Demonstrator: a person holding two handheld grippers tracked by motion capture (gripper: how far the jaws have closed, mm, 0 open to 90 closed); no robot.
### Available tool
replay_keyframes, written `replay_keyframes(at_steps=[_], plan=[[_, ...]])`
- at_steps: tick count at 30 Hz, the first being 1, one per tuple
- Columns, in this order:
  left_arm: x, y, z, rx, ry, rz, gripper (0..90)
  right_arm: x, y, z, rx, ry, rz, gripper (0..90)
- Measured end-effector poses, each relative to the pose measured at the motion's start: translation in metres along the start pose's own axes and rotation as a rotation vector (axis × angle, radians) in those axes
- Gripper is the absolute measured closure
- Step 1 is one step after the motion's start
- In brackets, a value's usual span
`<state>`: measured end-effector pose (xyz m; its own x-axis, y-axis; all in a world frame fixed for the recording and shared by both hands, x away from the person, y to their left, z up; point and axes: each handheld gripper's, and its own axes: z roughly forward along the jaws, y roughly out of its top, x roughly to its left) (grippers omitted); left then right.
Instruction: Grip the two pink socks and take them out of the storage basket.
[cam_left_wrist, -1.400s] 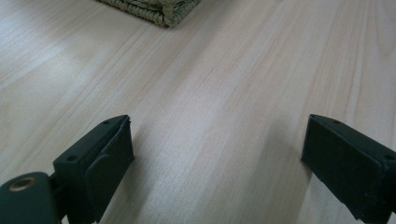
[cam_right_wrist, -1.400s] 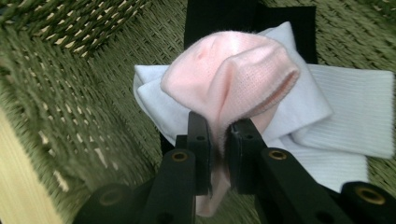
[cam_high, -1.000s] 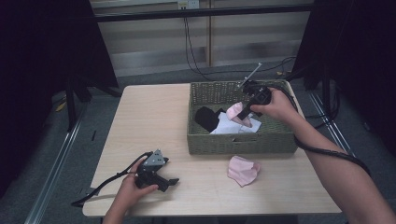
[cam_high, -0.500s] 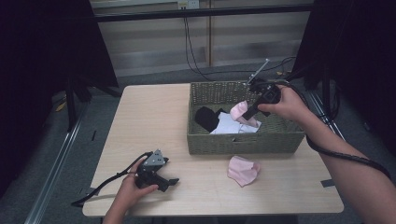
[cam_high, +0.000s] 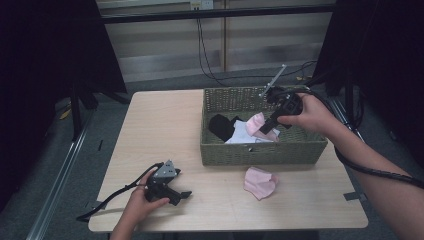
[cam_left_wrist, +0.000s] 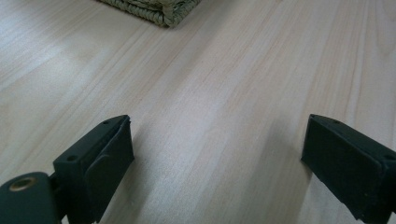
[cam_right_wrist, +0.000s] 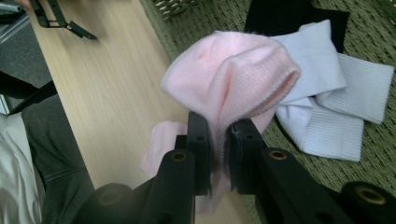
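My right gripper (cam_high: 264, 128) is shut on a pink sock (cam_high: 255, 123) and holds it above the woven basket (cam_high: 260, 153). In the right gripper view the pink sock (cam_right_wrist: 233, 77) bulges out above the closed jaws. A white sock (cam_high: 241, 134) and a black sock (cam_high: 221, 126) lie inside the basket. A second pink sock (cam_high: 261, 182) lies on the table in front of the basket. My left gripper (cam_high: 182, 196) rests on the table near the front left, jaws wide open with bare wood between them (cam_left_wrist: 217, 154).
The wooden table (cam_high: 160, 130) is bare at the left. The basket's corner (cam_left_wrist: 159, 9) sits far ahead of the left gripper. Cables hang behind the table, and dark stands flank it on both sides.
My right gripper has lifted the pink sock up out of the basket and moved a little toward the right. The left gripper has stayed where it was.
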<state>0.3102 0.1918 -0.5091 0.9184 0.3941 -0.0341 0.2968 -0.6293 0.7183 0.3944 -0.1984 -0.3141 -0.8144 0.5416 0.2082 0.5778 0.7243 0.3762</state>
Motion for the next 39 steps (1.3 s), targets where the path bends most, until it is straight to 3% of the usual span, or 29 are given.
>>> replay_keyframes(at_steps=[10, 22, 39], plan=[[0.0, 0.0, 0.0, 0.0, 0.0, 0.001, 8.2, 0.021, 0.0, -0.001, 0.011, 0.014, -0.075, 80.5], [0.0, 0.0, 0.0, 0.0, 0.0, 0.0, 8.2, 0.035, -0.006, 0.004, 0.003, 0.052, -0.1, 80.3], [0.0, 0.0, 0.0, -0.004, 0.001, -0.002, 8.2, 0.046, -0.013, 0.037, 0.008, 0.085, -0.138, 79.8]])
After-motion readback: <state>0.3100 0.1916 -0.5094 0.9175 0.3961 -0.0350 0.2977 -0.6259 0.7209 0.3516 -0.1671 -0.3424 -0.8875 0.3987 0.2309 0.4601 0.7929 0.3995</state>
